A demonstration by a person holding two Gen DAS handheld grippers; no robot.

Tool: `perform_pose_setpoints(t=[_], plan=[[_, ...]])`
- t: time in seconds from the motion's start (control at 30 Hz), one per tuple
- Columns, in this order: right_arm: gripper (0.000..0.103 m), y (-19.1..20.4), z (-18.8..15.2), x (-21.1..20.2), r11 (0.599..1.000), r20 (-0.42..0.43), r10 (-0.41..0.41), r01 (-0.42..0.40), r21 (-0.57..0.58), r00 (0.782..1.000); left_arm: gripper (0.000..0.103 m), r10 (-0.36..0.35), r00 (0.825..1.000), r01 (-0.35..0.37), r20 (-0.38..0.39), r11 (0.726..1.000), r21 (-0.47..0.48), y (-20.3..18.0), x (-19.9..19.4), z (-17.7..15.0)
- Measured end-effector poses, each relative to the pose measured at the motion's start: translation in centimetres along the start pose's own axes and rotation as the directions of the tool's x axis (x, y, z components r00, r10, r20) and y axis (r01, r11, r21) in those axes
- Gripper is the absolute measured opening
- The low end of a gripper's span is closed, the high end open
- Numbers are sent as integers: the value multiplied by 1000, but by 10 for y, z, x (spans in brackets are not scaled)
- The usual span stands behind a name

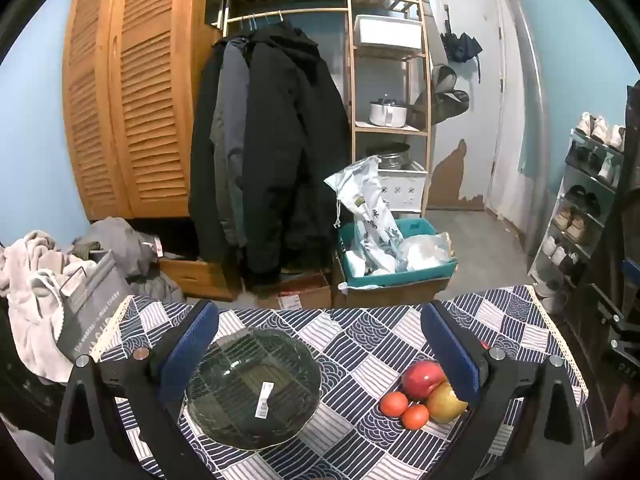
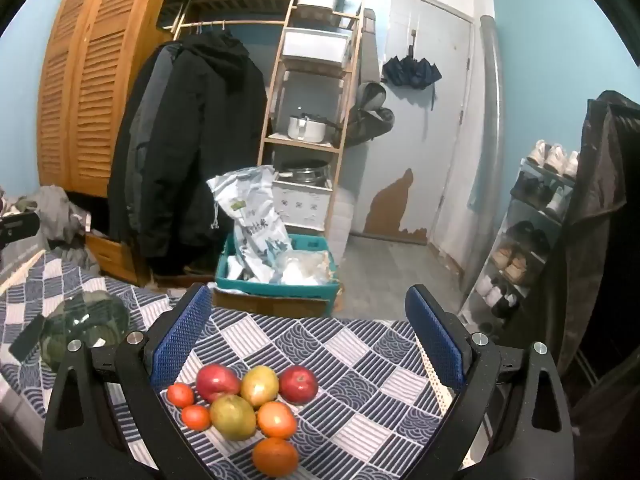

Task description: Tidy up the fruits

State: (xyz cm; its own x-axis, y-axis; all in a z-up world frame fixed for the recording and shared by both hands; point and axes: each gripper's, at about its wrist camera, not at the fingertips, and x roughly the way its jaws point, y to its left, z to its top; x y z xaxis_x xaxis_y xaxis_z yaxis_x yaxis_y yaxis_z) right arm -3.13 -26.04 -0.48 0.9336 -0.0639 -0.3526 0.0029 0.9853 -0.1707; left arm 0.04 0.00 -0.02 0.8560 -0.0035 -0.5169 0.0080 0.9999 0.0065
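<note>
Fruits, a tight red, yellow-green and orange cluster (image 2: 244, 404), are sitting on the checked table (image 2: 360, 360) between the released right tool (image 2: 308, 344); the left tool (image 1: 320, 344), also released, is framing the dark glass bowl (image 1: 252, 388) at nine o'clock. Nudging one could be scattering the neighbours.

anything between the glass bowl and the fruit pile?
Nothing: in the left wrist view only bare tablecloth separates the glass bowl from the fruit pile.

Table (image 1: 360, 344) under blue-white patchwork cloth (image 2: 340, 360); on it glass bowl (image 1: 253, 388), clustered fruits (image 2: 244, 400).
</note>
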Motion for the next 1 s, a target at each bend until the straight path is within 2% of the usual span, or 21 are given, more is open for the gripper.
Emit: perform_pose_setpoints(t=[0.2, 0.23, 0.43, 1.0], plan=[[96, 2, -2, -3, 1000, 0, -7, 7, 2, 1000, 102, -2, 1000, 2, -4, 1000, 12, -3, 2, -1], [96, 0, 1, -1, 1000, -1, -8, 8, 2, 1000, 102, -2, 1000, 2, 17, 1000, 8, -2, 0, -2], [96, -9, 3, -2, 1000, -9, 3, -3, -5, 1000, 102, 2, 1000, -2, 30, 1000, 8, -2, -1, -2], [96, 0, -1, -2, 1000, -6, -5, 5, -10, 1000, 102, -8, 999, 7, 31, 1000, 15, -7, -3, 1]])
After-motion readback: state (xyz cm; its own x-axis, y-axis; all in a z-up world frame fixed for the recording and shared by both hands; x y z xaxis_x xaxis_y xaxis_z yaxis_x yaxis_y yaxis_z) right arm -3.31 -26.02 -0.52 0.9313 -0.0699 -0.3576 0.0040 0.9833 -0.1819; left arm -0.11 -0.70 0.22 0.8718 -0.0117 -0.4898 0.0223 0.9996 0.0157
